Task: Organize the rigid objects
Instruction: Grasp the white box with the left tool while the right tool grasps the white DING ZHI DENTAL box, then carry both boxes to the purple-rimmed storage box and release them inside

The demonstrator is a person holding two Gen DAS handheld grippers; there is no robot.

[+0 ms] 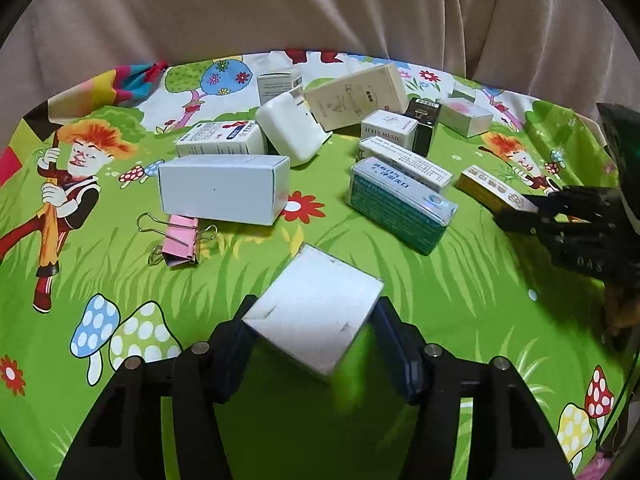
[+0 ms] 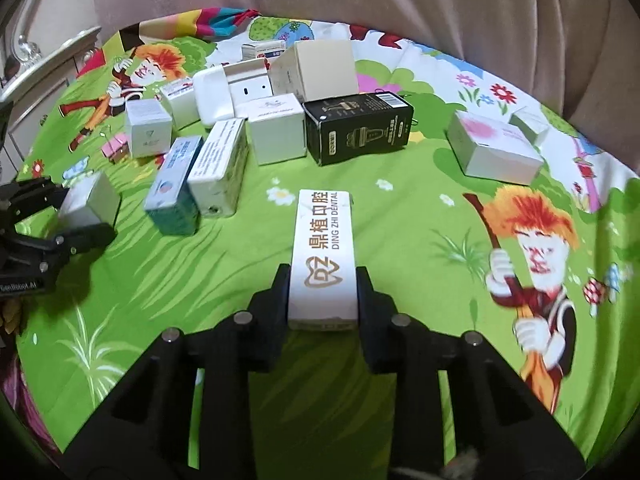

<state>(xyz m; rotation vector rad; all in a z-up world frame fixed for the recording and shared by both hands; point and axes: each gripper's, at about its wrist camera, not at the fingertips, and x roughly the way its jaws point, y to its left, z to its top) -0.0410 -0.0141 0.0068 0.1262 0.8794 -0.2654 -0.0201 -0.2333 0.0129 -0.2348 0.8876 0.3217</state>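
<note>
On the green cloth, a white box is clamped, tilted, between the fingers of the left gripper. A dental box is gripped at its near end by the right gripper and points away from it along the cloth.

Beyond the dental box, a black box lies on its side, flanked on its left by a small white box. Left of the dental box, a teal box and a long white box lie side by side, touching. Right of the black box, well apart, a pink-printed box is seen.

Near the left gripper's box, a pink clip lies just in front of a large white box.

Bare cloth is seen around the dental box on both sides. The cloth's far edge is met by a beige curtain.
</note>
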